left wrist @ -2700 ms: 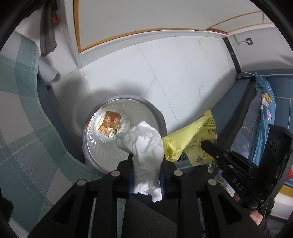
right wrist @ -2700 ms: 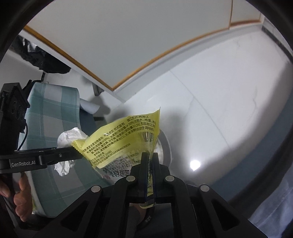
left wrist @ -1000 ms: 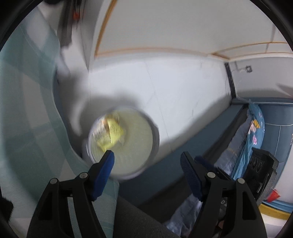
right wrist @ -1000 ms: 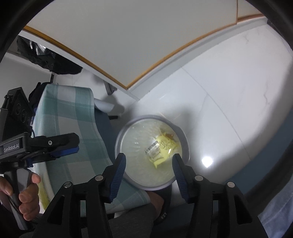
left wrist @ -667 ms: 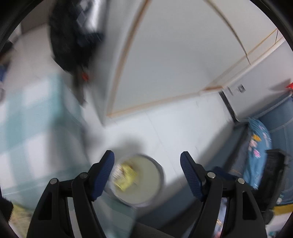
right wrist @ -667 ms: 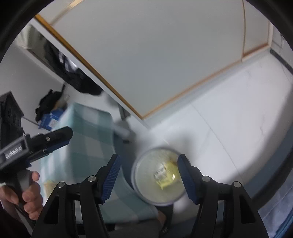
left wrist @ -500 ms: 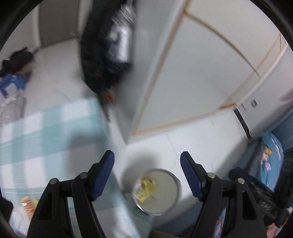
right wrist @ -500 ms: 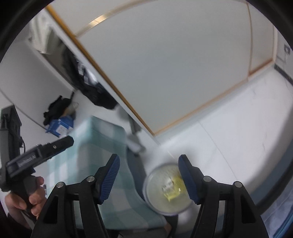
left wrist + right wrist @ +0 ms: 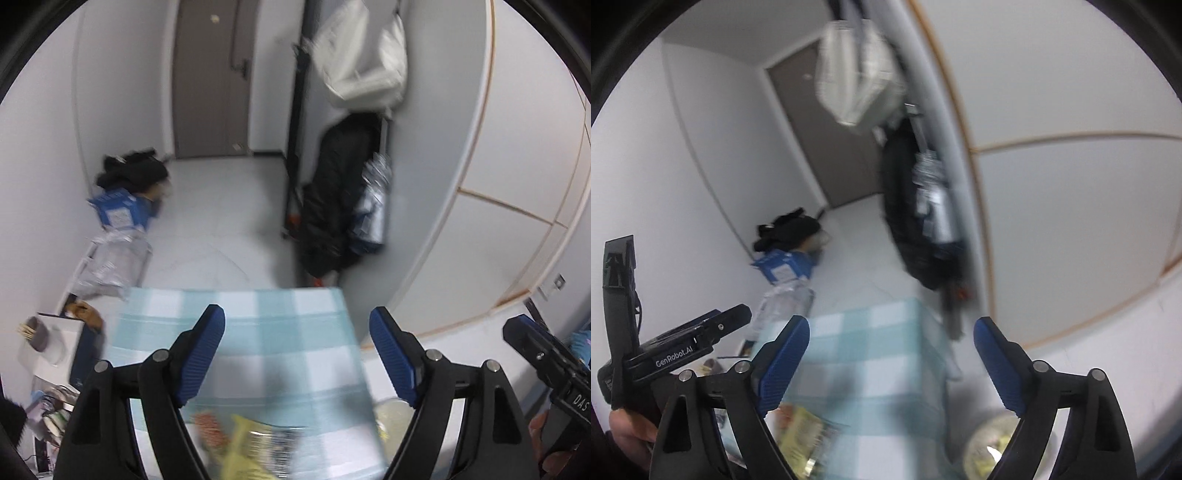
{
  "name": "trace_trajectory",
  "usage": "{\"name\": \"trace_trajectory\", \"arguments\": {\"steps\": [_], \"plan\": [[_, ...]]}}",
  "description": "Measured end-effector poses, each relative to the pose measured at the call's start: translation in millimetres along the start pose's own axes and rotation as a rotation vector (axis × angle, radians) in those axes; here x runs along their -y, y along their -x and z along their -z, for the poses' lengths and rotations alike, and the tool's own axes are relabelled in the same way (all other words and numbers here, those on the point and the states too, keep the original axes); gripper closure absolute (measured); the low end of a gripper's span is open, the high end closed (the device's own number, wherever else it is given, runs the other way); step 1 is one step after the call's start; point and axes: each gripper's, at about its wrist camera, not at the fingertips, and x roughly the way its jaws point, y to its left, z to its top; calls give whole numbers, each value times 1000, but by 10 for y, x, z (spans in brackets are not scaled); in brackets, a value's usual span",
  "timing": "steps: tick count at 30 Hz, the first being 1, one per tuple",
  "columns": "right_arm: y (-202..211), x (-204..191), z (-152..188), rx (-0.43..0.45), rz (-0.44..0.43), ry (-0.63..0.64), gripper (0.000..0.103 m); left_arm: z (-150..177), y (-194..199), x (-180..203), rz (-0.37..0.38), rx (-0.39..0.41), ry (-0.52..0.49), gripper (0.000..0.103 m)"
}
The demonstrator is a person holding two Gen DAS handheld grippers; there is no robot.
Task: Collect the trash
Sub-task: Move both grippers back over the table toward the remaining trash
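Note:
My left gripper (image 9: 297, 356) is open and empty above the teal checked table (image 9: 258, 332). A blurred yellow snack wrapper (image 9: 251, 443) lies on the table near its front edge, below the jaws. My right gripper (image 9: 891, 367) is open and empty over the same table (image 9: 871, 354). The yellow wrapper (image 9: 801, 432) shows by its left finger. The trash bin (image 9: 993, 454) with yellow trash inside stands on the floor right of the table; its rim shows in the left wrist view (image 9: 389, 413). The left gripper's body (image 9: 683, 347) is at the left.
A black bag (image 9: 332, 206) hangs by the white cabinet (image 9: 498, 147) beyond the table. A blue box (image 9: 118, 212), clear plastic packaging (image 9: 110, 266) and dark clothes (image 9: 133, 171) lie on the floor before the brown door (image 9: 210, 74). Clutter stands left of the table (image 9: 40, 339).
Both grippers let their trash go into the bin, opened, and have swung up and away from the bin toward the checked table. The view is motion-blurred.

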Motion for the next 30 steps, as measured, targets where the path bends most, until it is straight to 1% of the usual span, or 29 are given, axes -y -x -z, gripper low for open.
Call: {"name": "trace_trajectory", "arguments": {"steps": [1,2,4,5,6,7,9,12,16,19,25,30], "plan": [[-20,-71,0,-2,-13,14,11,-3,27,-11,-12,13,0,21],[-42,-172,17,-9,-29,34,11,-2,110,-111,-41,40,5,19],[-126,-396,65,-25,-52,74,10,5,197,-221,-93,68,20,15],[-174,-490,87,-34,-62,91,10,24,226,-261,-111,82,34,13],[-202,-561,113,-42,-72,104,10,44,250,-298,-121,94,45,8],[-239,-639,140,-50,-83,117,10,60,257,-363,-134,101,50,7],[-282,-785,188,-54,-104,131,10,117,308,-509,-178,117,58,6],[-341,-953,277,-62,-132,160,10,194,324,-703,-209,126,85,5],[-483,-1169,422,-99,-158,184,10,339,434,-948,-251,139,116,3],[-578,-1297,537,-138,-165,199,10,464,476,-1136,-274,133,144,2],[-735,-1380,829,-217,-135,230,10,694,390,-1406,-246,96,215,2],[-857,-1290,1079,-294,-81,231,10,940,216,-1546,-155,50,268,2]]}}
